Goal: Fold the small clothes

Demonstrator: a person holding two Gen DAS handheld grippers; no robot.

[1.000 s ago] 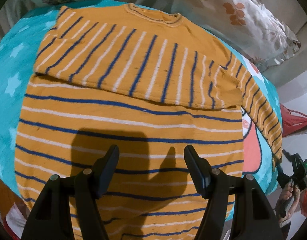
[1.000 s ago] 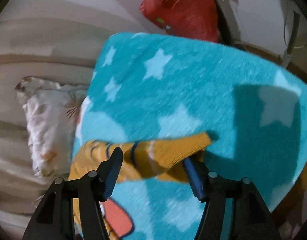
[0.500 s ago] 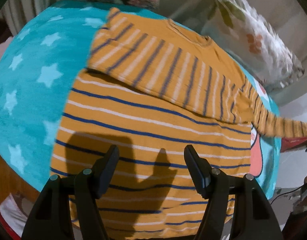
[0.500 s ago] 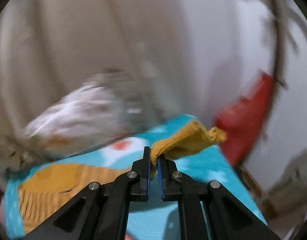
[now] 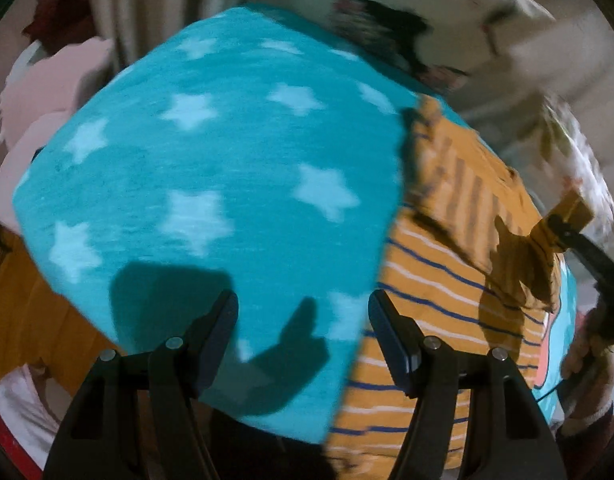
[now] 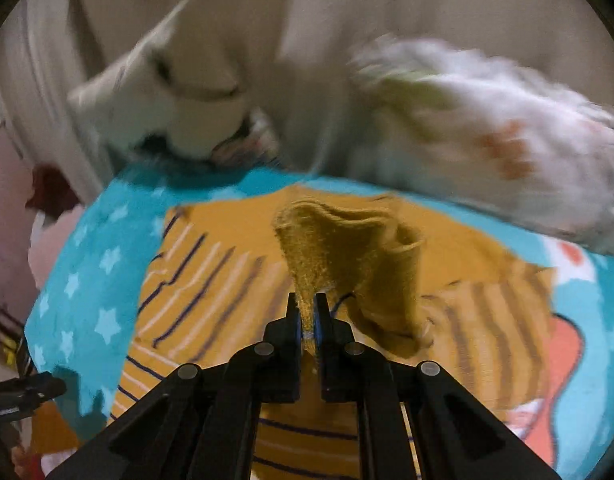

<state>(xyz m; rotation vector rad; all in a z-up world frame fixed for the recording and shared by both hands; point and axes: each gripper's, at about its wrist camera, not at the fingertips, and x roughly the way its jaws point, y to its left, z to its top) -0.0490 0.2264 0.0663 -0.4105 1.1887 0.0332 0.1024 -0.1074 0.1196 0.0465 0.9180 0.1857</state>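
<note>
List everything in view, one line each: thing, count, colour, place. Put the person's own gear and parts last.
striped sweater: one, orange with blue and white stripes, spread on the blanket, one sleeve already folded across the chest.
sleeve cuff: one, plain orange, lifted above the sweater's body, pinched in the right gripper.
star blanket: one, teal with pale stars, under the sweater.
floral pillow: one, white with orange marks, blurred, beyond the blanket.
red object: one, dark red, upper left of the left wrist view; too blurred to identify.
left gripper: one, black, open, above bare blanket beside the sweater.
right gripper: one, black, shut on the cuff.
hand: one, right edge of the left wrist view.
</note>
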